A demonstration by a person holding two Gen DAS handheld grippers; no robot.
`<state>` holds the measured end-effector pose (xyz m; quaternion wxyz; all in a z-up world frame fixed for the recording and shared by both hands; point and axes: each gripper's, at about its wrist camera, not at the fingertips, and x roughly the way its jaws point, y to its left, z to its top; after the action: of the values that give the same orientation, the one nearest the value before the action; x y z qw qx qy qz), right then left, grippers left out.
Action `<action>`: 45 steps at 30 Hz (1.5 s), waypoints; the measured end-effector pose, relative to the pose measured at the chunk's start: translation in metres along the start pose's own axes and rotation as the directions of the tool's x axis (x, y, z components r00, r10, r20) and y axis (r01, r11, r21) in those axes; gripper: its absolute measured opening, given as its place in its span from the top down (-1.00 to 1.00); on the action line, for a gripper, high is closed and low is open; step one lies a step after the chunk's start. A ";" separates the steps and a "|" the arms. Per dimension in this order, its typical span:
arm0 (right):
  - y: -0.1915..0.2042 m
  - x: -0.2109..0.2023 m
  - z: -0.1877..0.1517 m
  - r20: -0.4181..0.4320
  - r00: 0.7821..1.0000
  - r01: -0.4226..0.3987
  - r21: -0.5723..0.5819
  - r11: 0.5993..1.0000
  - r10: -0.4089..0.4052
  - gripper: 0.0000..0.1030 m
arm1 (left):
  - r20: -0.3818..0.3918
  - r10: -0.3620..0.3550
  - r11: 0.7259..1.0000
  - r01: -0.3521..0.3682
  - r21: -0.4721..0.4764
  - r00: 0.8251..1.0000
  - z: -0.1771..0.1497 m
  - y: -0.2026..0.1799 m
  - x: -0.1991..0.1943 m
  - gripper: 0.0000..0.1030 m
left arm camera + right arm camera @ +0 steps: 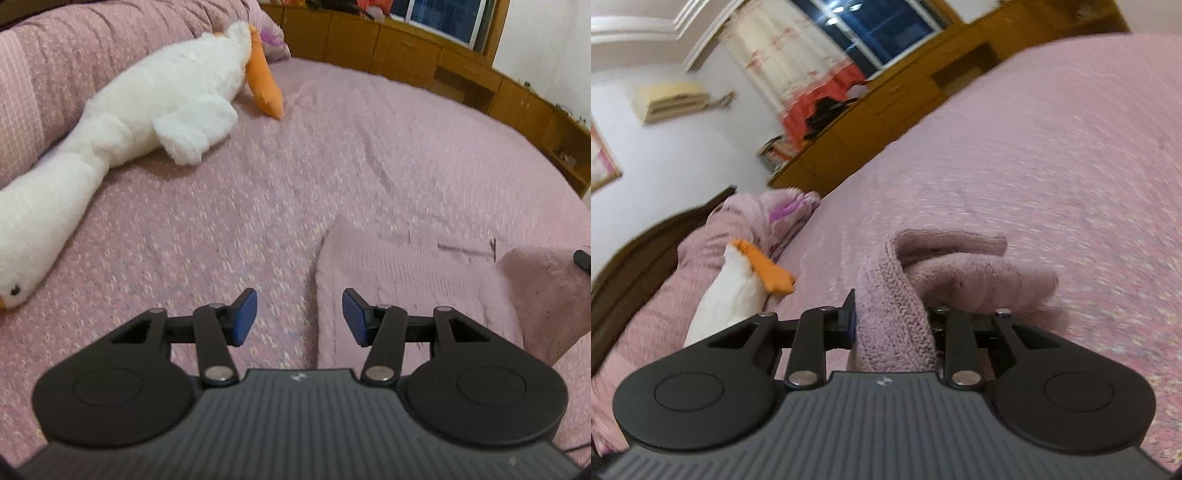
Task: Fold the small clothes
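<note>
Jaws of the tilted right gripper [892, 321] clamp the pink garment [897, 295]; the left gripper [299, 314] hovers level, agape.

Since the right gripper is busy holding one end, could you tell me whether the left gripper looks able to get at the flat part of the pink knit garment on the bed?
Probably yes. The left gripper is open just above the pink knit garment, whose edge lies between its fingers with nothing in between. The right gripper holds another part.

We see a white plush goose [147, 107] with orange feet [264, 83] lying on the pink bedspread [332, 155], beside wooden cabinets [406, 48]; an air conditioner [670, 101] hangs on the wall.
</note>
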<state>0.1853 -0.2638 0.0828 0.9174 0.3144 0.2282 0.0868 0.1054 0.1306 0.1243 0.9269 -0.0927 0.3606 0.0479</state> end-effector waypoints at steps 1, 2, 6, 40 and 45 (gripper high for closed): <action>0.011 0.002 -0.001 -0.010 1.000 -0.010 -0.008 1.000 0.010 0.44 | 0.010 0.003 1.000 -0.003 -0.006 1.000 0.003 0.003 -0.001 -0.03; 0.021 0.005 -0.002 -0.023 1.000 -0.020 -0.012 1.000 0.020 0.45 | 0.019 0.007 1.000 -0.006 -0.016 1.000 0.005 0.007 -0.003 -0.03; 0.064 0.018 -0.017 -0.068 0.997 -0.049 -0.066 0.997 0.044 0.45 | 0.045 0.002 0.999 0.000 -0.048 0.999 0.012 0.021 -0.008 -0.03; 0.120 -0.008 -0.138 -0.231 0.970 -0.152 -0.336 0.930 0.075 -0.25 | -0.038 -0.157 0.983 0.160 0.085 0.987 -0.002 -0.021 0.034 -0.03; 0.075 -0.038 -0.112 -0.141 0.989 -0.077 -0.231 0.970 0.045 -0.39 | -0.041 -0.186 0.958 0.191 0.215 0.982 -0.010 -0.064 0.047 -0.07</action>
<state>0.0975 -0.1560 0.0654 0.9276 0.2033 0.2679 0.1626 0.1435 0.0666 0.0941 0.9280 -0.0248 0.3626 -0.0814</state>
